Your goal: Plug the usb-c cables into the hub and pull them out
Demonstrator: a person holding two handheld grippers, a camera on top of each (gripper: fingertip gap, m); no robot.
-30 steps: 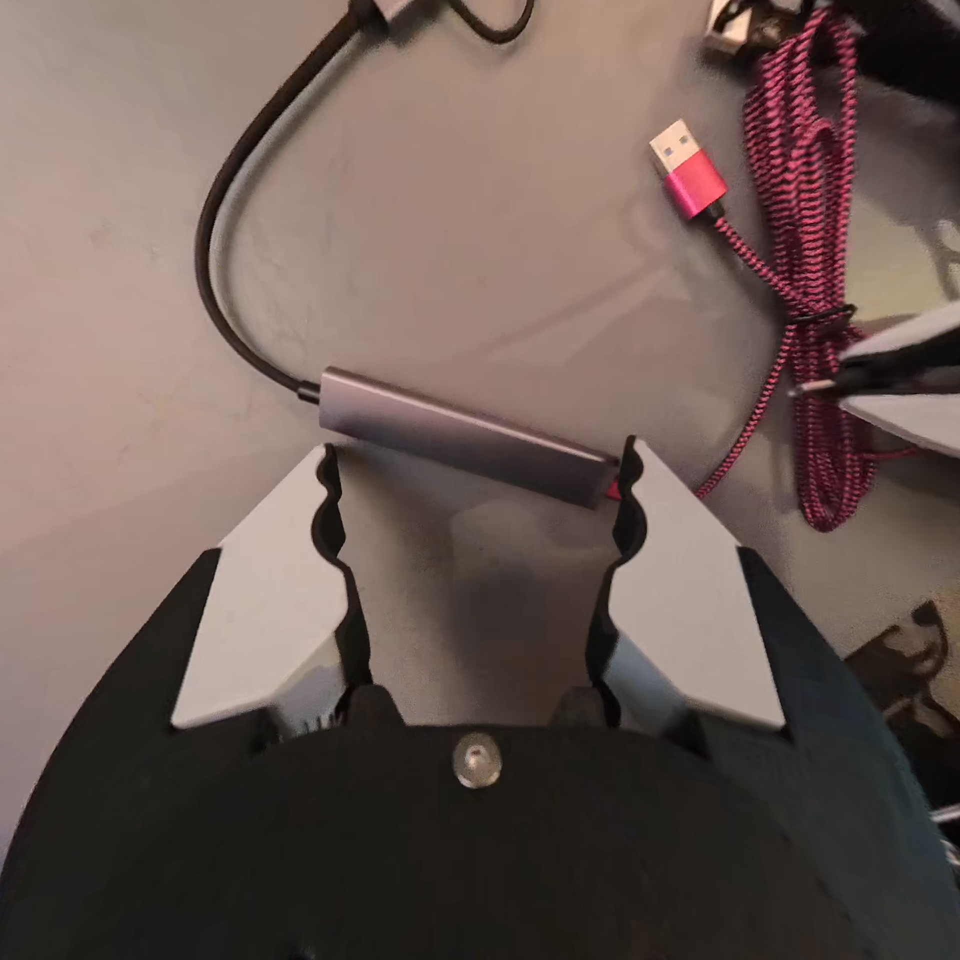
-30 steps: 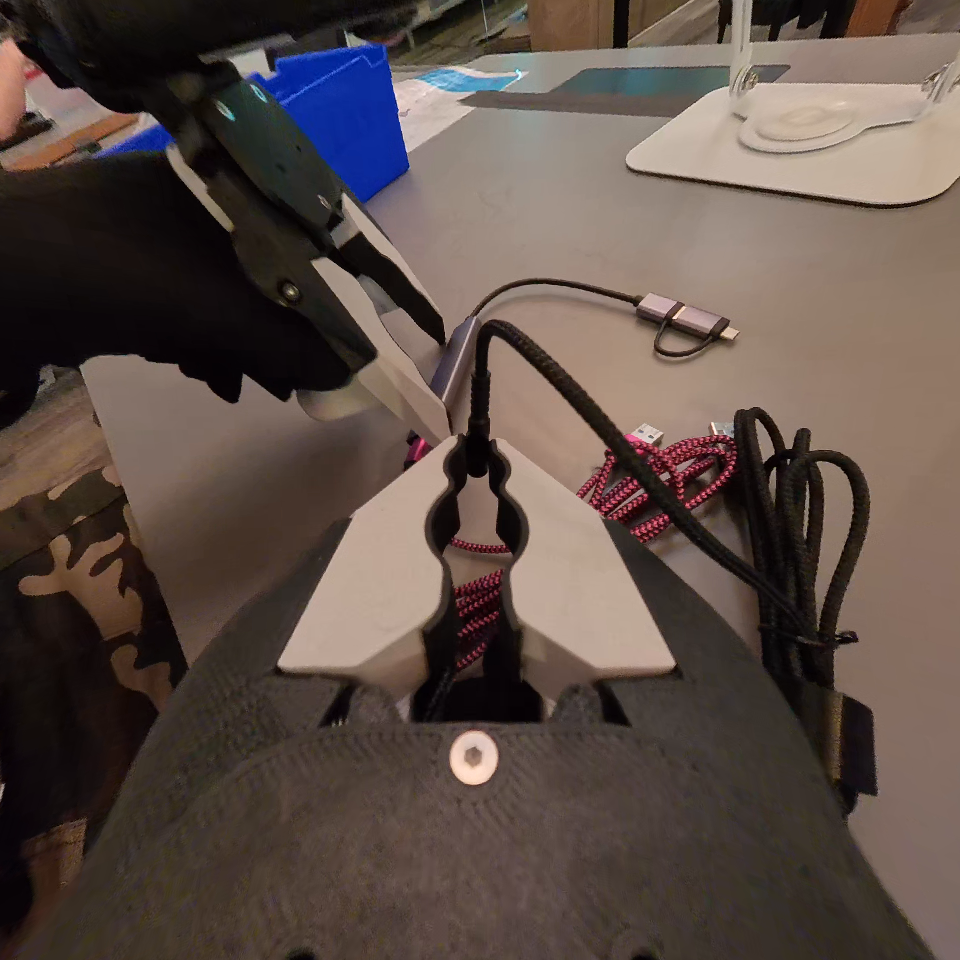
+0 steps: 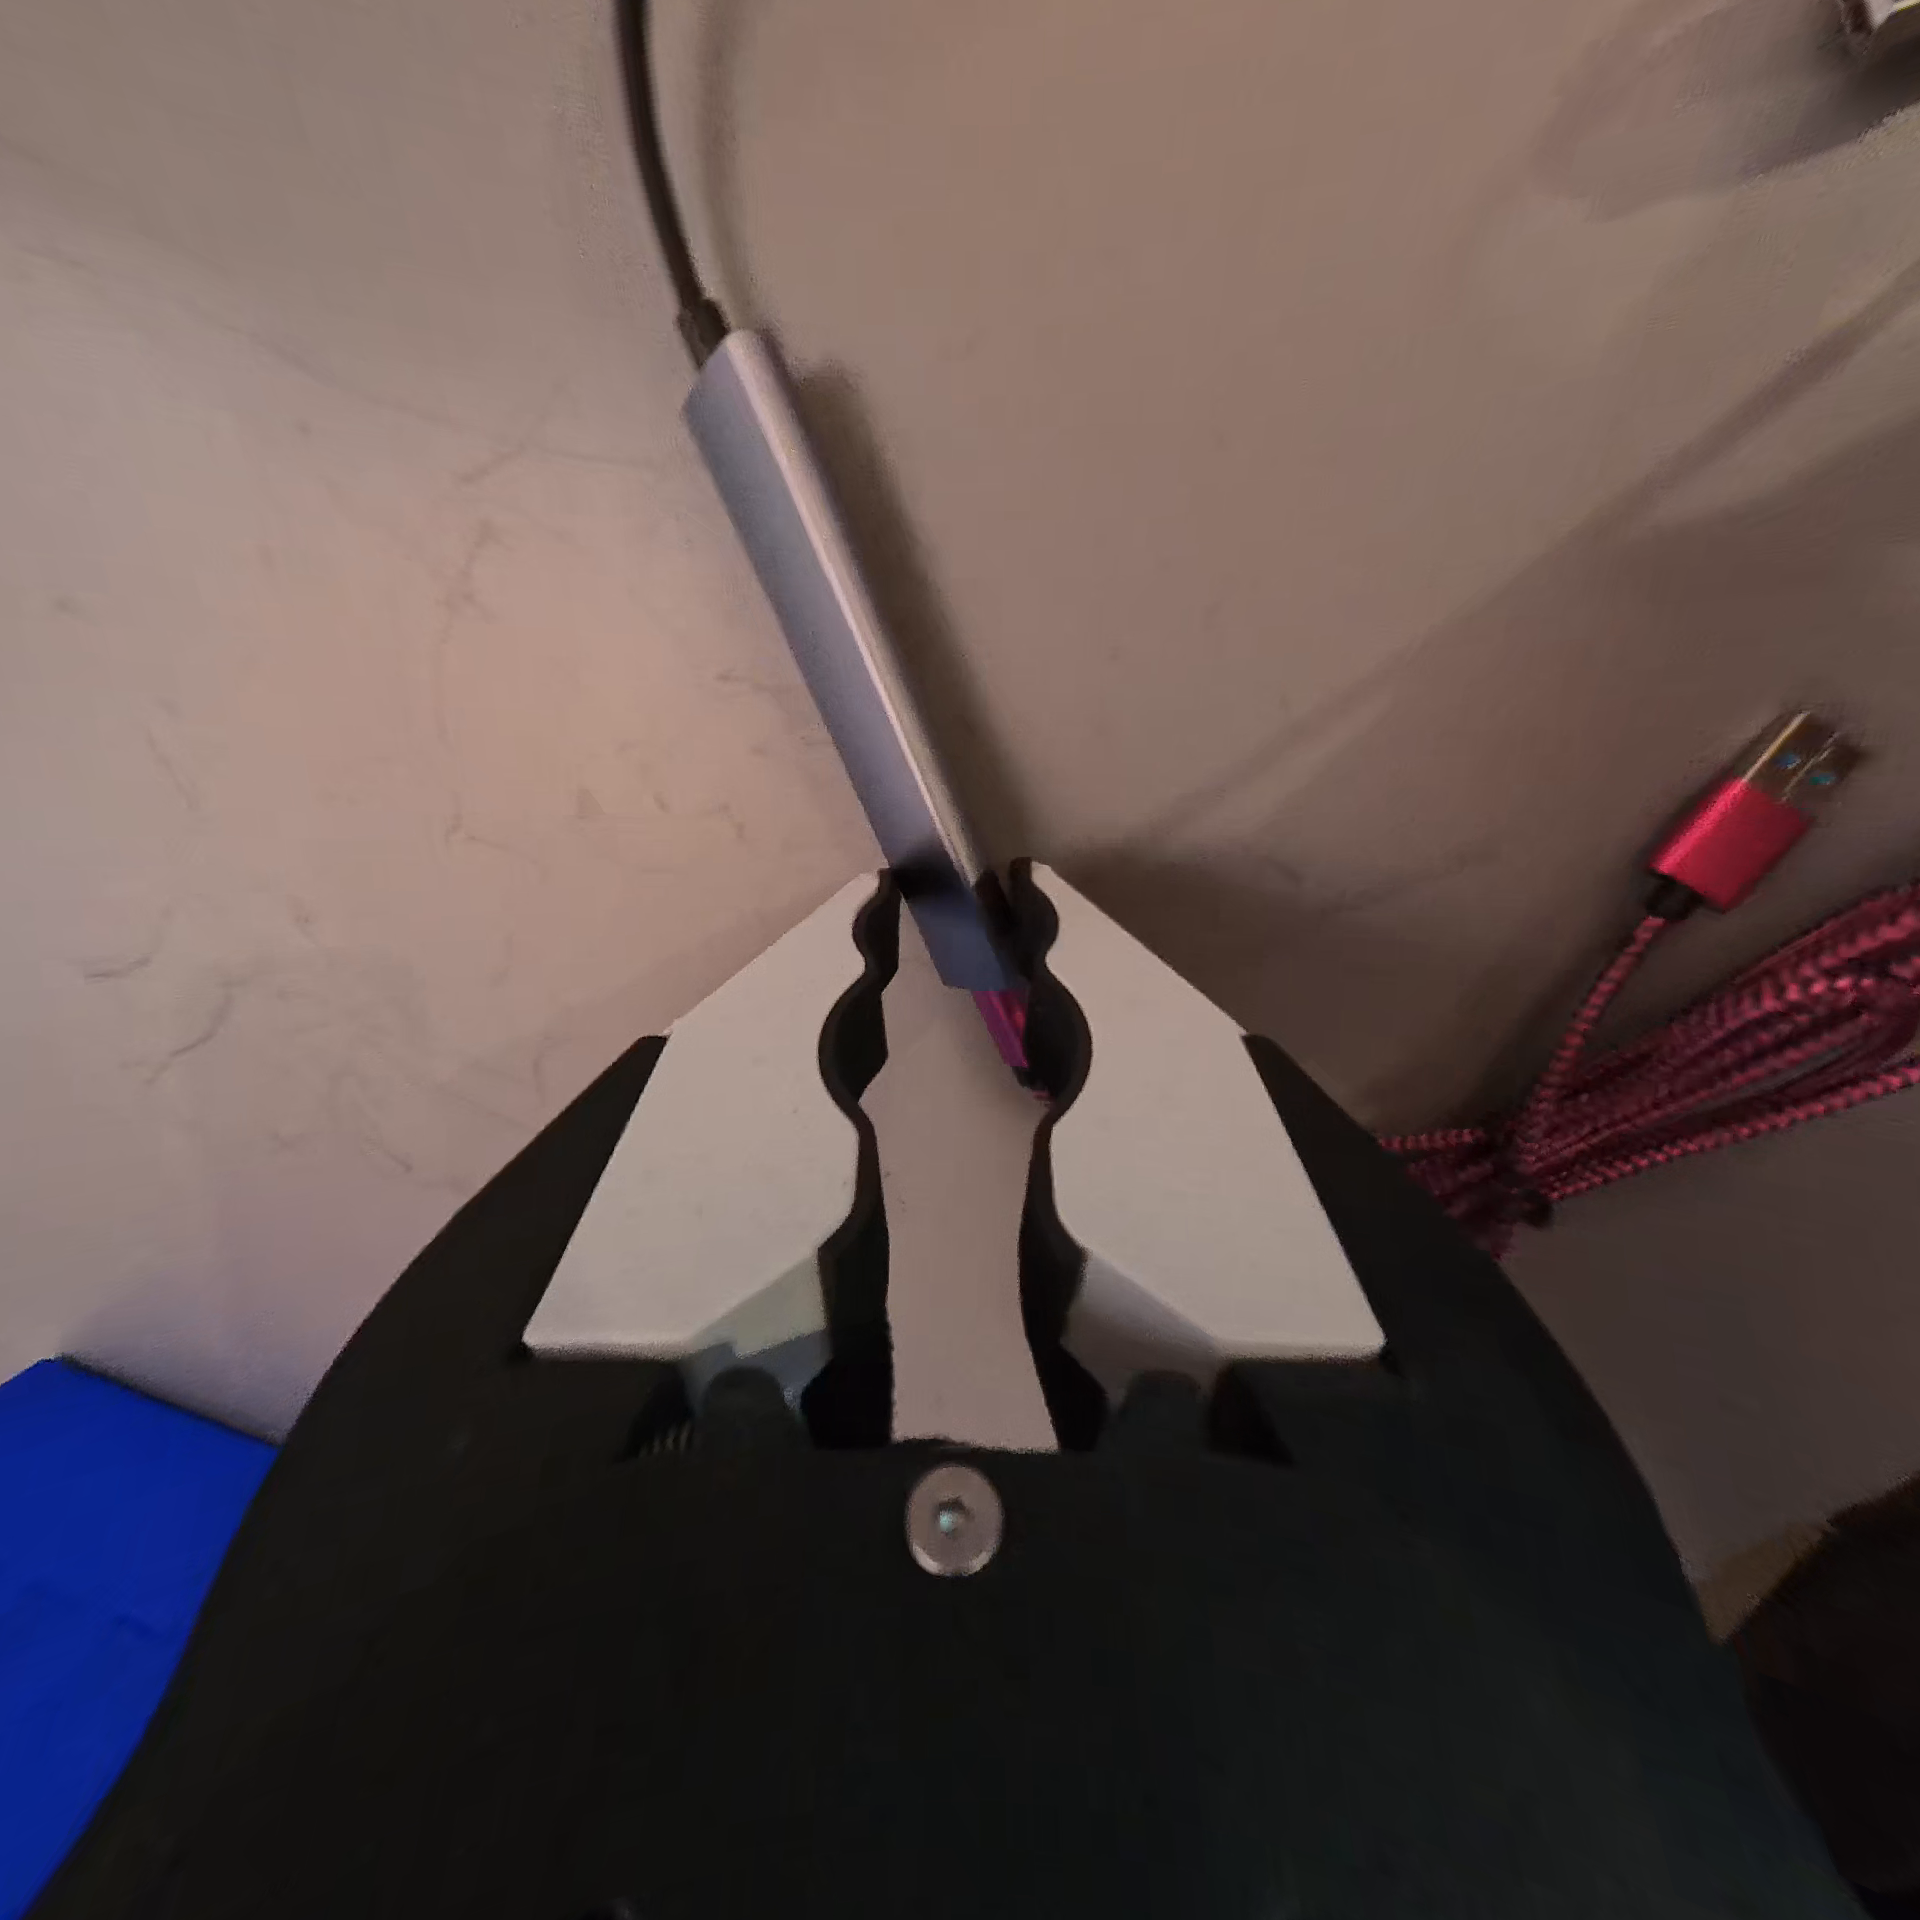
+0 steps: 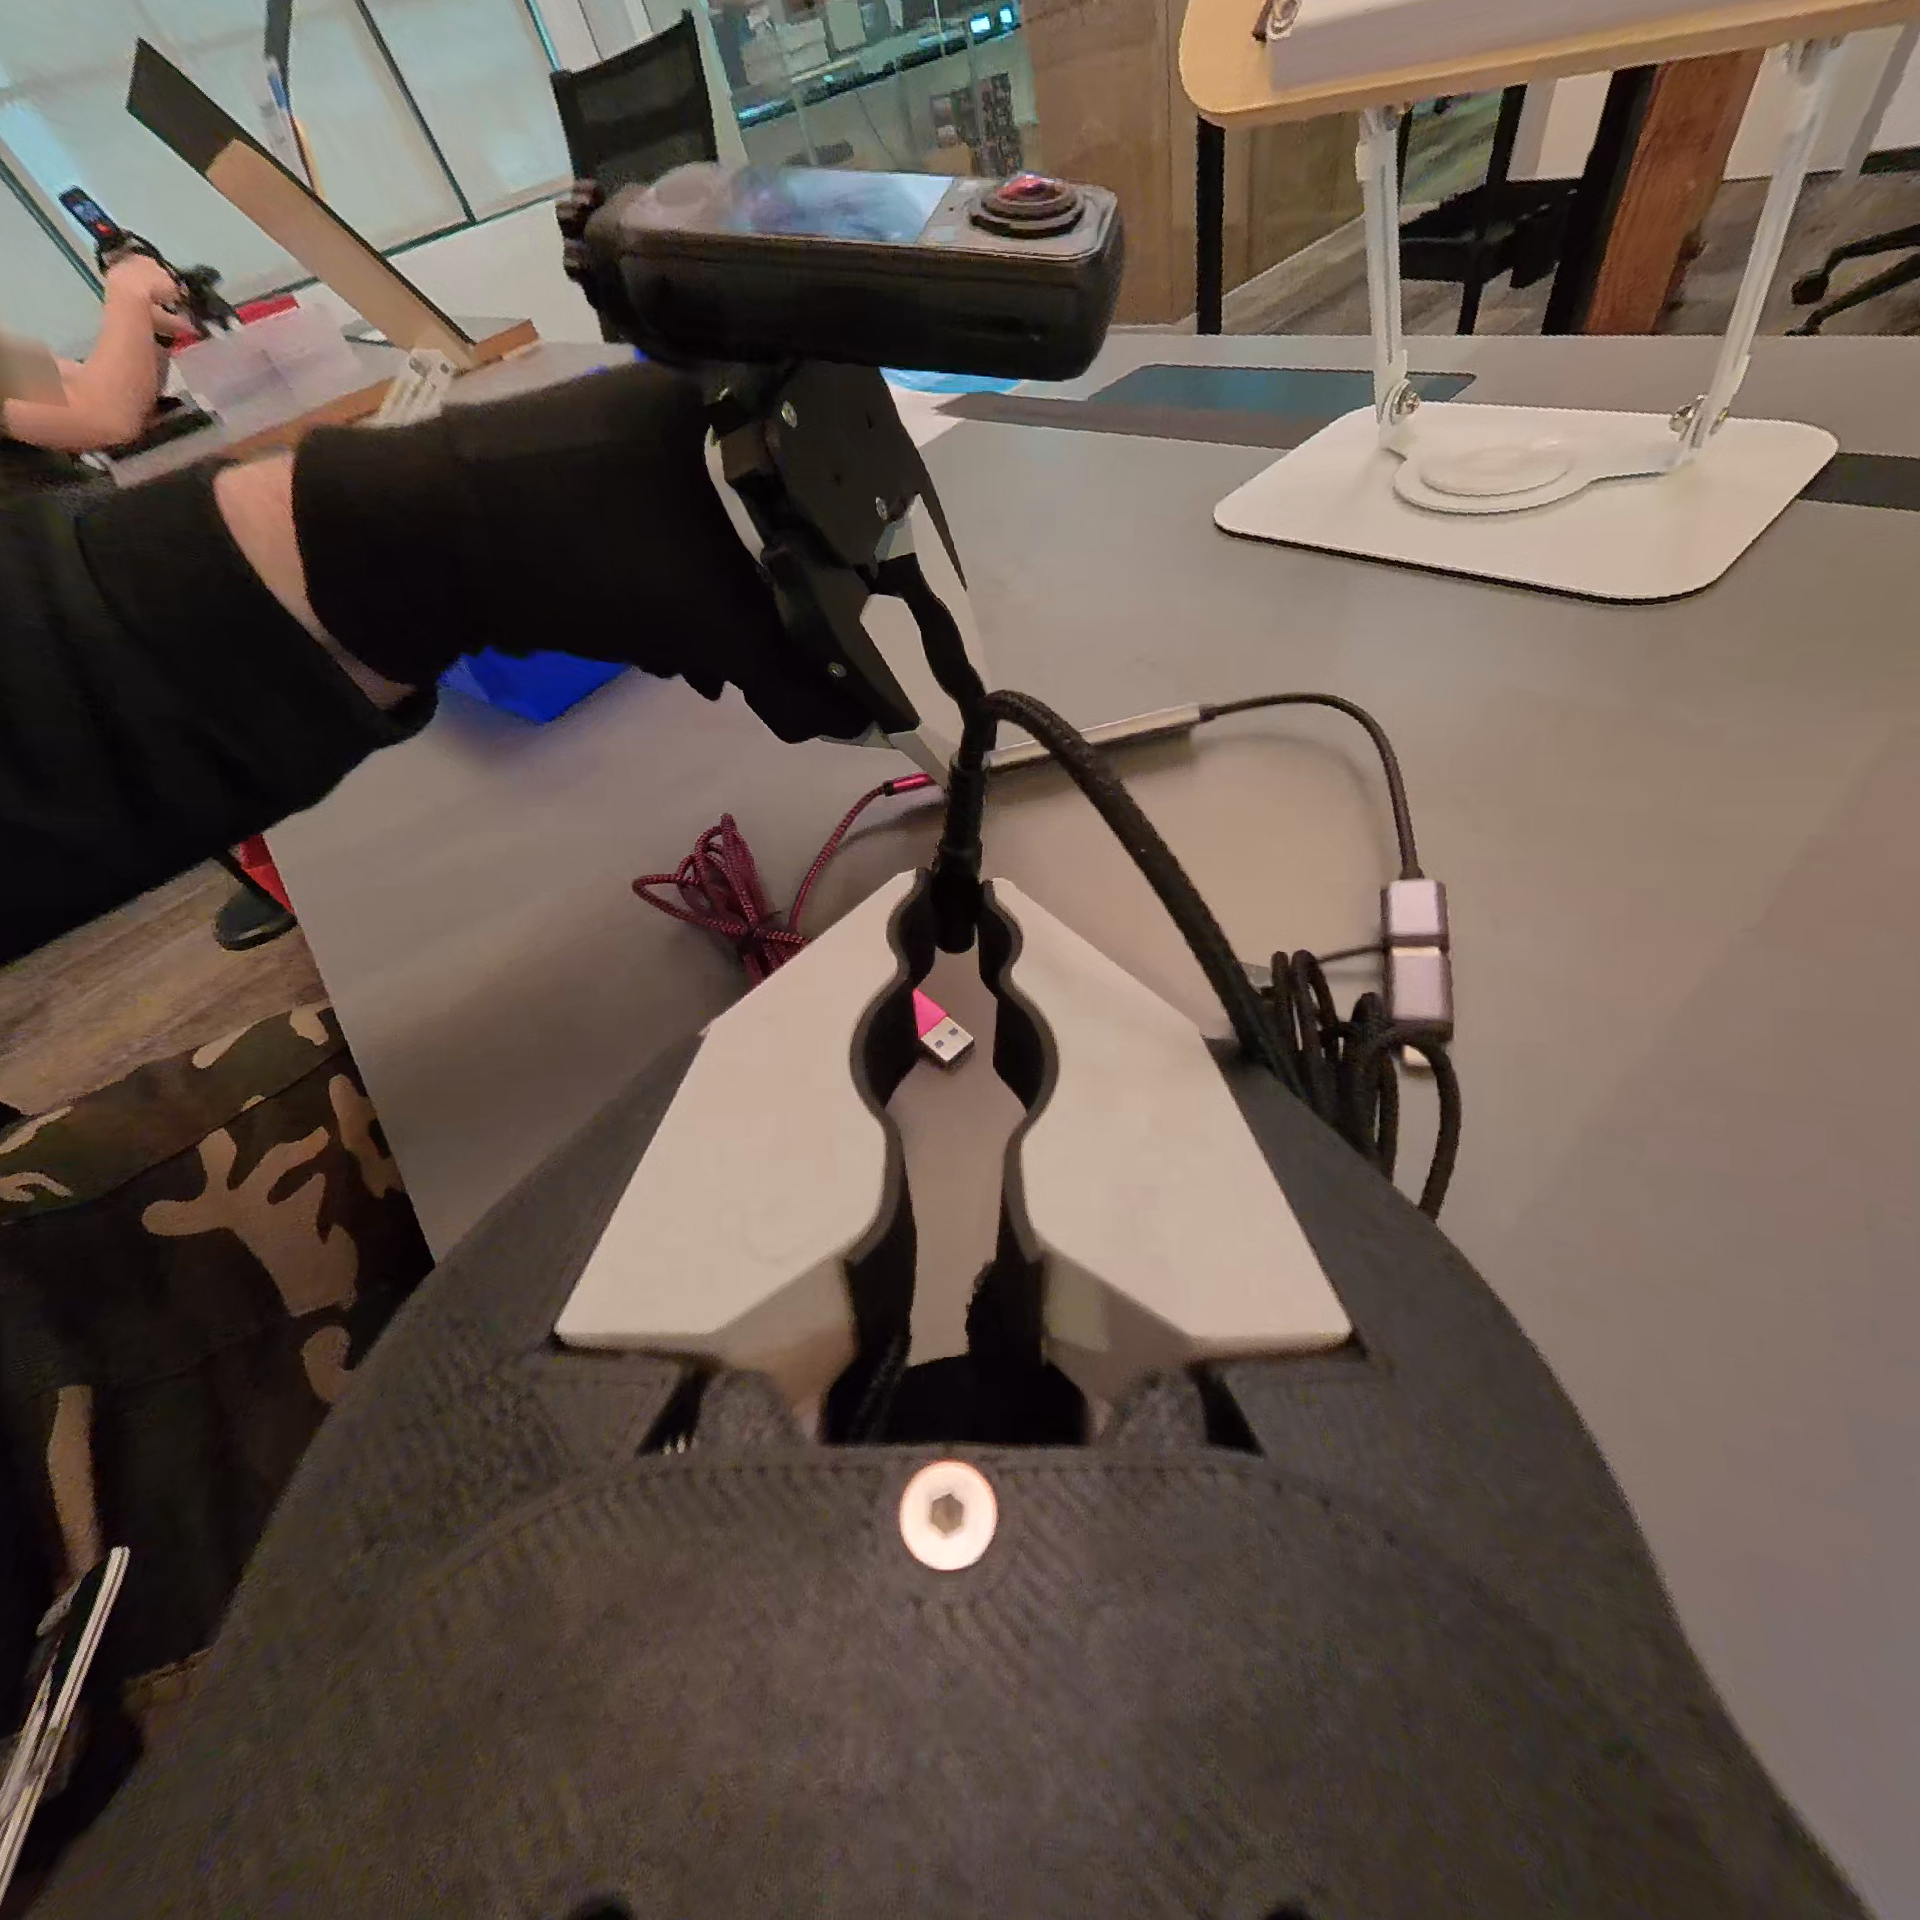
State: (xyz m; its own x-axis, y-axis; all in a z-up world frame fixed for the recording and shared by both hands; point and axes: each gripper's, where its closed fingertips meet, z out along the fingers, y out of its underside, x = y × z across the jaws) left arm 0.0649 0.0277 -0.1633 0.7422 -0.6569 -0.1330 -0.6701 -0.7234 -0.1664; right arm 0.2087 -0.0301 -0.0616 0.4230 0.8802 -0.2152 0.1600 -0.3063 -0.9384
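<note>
Left wrist view: left gripper (image 3: 956, 894) jaws nearly closed, pinching the near end of the grey hub (image 3: 831, 623) at the fingertips. Red plug (image 3: 1006, 1023) is seated in that same end, sitting inside the jaw gap. Hub lies on the grey table (image 3: 312, 623), long axis running away from the gripper and leaning up-left, its own black lead (image 3: 660, 187) leaving the far end. Red braided cable (image 3: 1662, 1060) coiled to the right, its free USB-A plug (image 3: 1735, 831) near it, apart from the hub.

Right wrist view: right gripper (image 4: 956, 904) jaws clamped on the black cable (image 4: 961, 831) just behind its connector, cable pointing up and forward, then looping back right to a black coil (image 4: 1351, 1049). Connector tip is hidden behind the left gripper; can't tell if it is near a port.

Risks, as a guess: grip is only at the hub's end, so a push from the plug could pivot or slide it. Jaws may also crowd the seated red plug. The stiff loop could twist the connector off-axis.
</note>
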